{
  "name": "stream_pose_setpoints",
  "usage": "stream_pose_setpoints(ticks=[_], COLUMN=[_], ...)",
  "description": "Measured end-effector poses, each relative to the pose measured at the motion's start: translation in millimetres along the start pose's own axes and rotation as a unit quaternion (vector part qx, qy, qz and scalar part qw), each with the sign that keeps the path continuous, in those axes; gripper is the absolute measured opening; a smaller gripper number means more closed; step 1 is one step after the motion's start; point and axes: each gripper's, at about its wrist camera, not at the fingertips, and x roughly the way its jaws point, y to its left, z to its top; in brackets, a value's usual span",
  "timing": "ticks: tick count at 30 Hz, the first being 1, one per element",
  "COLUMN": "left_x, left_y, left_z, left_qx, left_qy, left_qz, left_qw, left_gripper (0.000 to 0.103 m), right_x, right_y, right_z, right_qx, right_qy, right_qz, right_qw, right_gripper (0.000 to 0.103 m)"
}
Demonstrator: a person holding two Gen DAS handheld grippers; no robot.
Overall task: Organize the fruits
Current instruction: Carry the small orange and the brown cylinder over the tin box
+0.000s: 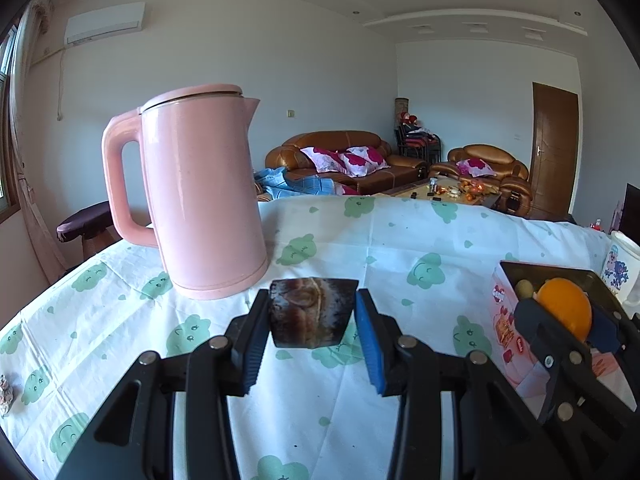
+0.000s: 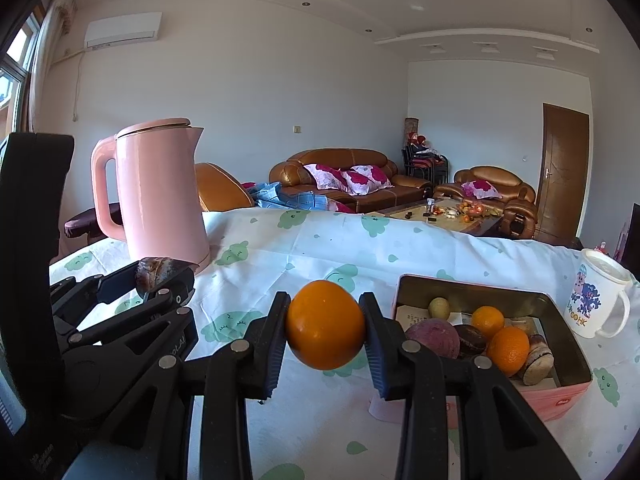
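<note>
My left gripper (image 1: 313, 322) is shut on a dark brown wedge-shaped piece (image 1: 312, 312), held above the tablecloth in front of the pink kettle (image 1: 200, 196). It also shows in the right wrist view (image 2: 160, 276). My right gripper (image 2: 325, 326) is shut on an orange (image 2: 325, 324), held above the cloth just left of the pink tin box (image 2: 560, 396). The box holds two small oranges (image 2: 508, 350), a purple fruit (image 2: 434, 338), a small greenish fruit (image 2: 439, 307) and dark round pieces. In the left wrist view the orange (image 1: 566, 312) hangs over the box (image 1: 508, 320).
The table carries a white cloth with green cloud prints (image 2: 300, 248). A white cartoon mug (image 2: 596, 300) stands right of the box. The kettle (image 2: 160, 196) stands at the back left. Sofas and a coffee table lie beyond the far edge.
</note>
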Motion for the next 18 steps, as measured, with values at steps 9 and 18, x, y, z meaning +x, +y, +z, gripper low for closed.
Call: stream_pose_setpoints(ticks=[9, 18], left_x=[-5, -10], left_y=[-9, -19], left_z=[-1, -3], left_qx=[0.004, 0.008], left_qy=[0.0, -0.003], left_qz=[-0.012, -0.021], left_qw=[0.9999, 0.9997], left_gripper=[0.043, 0.043], right_x=[-8, -16], right_y=[-8, -17], right_z=[-2, -5], right_qx=[-0.005, -0.012], right_qy=[-0.005, -0.009], right_qz=[-0.009, -0.018], right_qw=[1.0, 1.0], right_gripper=[0.038, 0.038])
